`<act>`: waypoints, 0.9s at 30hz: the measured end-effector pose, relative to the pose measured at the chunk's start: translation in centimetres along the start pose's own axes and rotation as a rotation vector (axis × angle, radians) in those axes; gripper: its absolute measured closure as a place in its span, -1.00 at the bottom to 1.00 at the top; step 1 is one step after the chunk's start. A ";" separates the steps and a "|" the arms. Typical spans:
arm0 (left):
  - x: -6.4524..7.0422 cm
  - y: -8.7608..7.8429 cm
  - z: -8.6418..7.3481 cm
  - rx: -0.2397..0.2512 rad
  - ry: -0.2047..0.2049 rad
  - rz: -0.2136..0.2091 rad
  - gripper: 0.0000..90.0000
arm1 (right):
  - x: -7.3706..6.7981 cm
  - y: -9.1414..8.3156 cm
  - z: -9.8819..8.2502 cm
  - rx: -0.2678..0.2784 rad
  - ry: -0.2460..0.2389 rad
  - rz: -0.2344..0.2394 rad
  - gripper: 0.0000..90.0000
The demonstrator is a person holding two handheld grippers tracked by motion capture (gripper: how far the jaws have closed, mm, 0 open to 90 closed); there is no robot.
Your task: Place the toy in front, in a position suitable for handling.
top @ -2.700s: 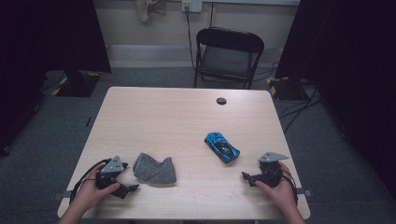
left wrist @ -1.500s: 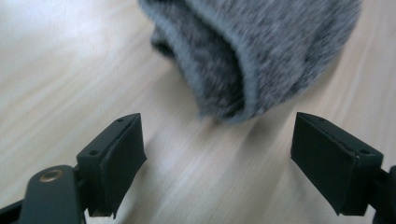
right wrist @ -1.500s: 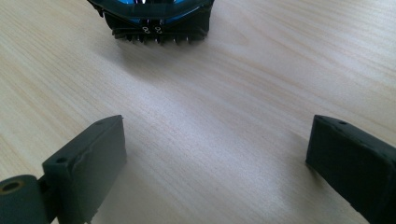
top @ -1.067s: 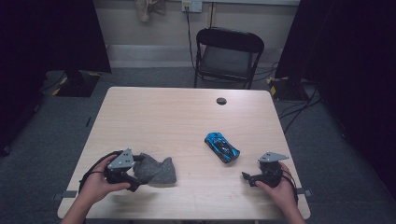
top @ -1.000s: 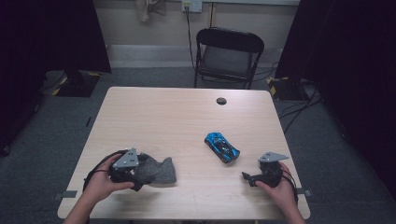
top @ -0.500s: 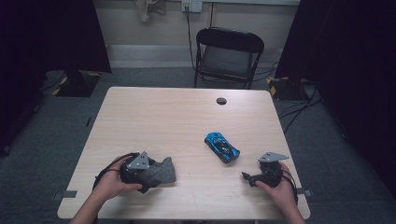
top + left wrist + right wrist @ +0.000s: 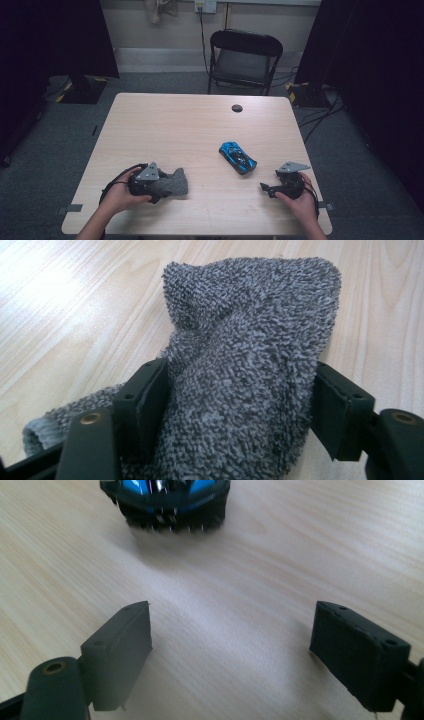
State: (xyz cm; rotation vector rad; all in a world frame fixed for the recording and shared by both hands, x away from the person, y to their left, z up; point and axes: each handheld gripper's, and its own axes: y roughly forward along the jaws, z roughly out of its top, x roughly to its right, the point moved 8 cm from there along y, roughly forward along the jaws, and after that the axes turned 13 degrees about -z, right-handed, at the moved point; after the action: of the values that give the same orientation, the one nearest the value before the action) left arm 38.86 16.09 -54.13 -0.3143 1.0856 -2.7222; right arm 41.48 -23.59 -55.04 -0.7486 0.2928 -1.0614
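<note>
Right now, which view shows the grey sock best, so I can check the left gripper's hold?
The left gripper view: the grey sock bunches between the left gripper, whose jaws have just been closing, both pads against the fabric. The high view shows it small, partly under that gripper. The right gripper view looks toward the blue toy car.

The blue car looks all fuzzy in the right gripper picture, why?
In the right gripper view the blue toy car sits at the top edge, soft and smeared, while the wood grain nearer the tongs reads clearer. In the high view the same car looks sharp. In the left gripper view a bright glare washes the table.
</note>
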 end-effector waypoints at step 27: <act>0.1 0.2 -0.1 0.026 -0.002 0.005 -0.34 | -2.7 2.3 7.6 0.011 0.062 0.106 -0.71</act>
State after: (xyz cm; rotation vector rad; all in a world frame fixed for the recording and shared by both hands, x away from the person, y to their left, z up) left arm 38.81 15.97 -54.33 -0.3100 1.0476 -2.7283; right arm 45.98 -17.48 -51.53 -0.6834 0.3753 -0.9865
